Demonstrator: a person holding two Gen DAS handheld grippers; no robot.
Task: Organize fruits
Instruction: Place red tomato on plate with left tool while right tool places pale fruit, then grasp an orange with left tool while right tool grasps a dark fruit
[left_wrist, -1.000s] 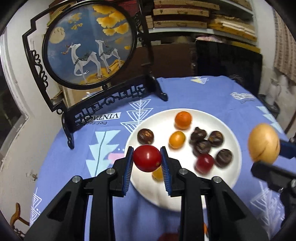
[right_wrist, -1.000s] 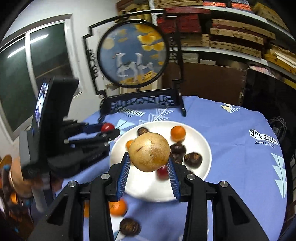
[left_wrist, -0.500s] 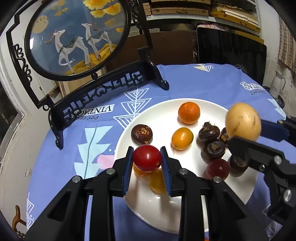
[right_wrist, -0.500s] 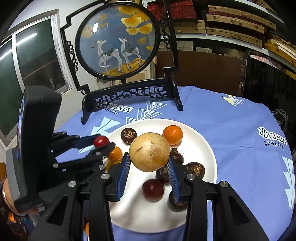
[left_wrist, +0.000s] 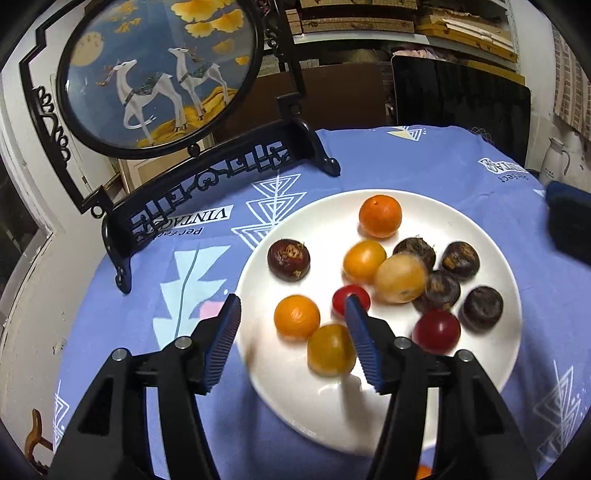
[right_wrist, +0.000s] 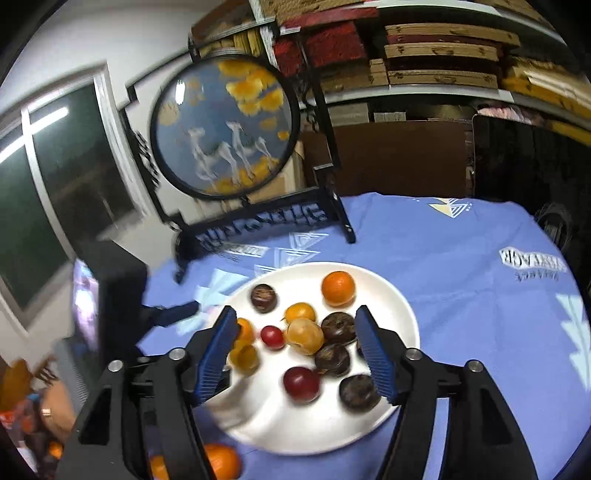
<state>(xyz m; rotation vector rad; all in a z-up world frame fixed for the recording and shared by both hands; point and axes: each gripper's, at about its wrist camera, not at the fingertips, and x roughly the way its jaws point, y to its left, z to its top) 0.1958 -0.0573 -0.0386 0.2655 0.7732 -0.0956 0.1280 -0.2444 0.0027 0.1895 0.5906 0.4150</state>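
My left gripper (left_wrist: 291, 314) and right gripper (right_wrist: 293, 325) have just been opening, jaws apart and empty; the red tomato (left_wrist: 351, 300) and tan fruit (left_wrist: 400, 278), slightly blurred, probably rest mid-plate (left_wrist: 461, 206).

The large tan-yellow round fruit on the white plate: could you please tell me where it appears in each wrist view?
Left wrist view: the large tan-yellow round fruit lies right of centre, among the dark brown fruits on the round white plate.
Right wrist view: it lies near the centre, beyond the open right tool.
Shared landmark: the bright orange mandarin at the plate's far side.
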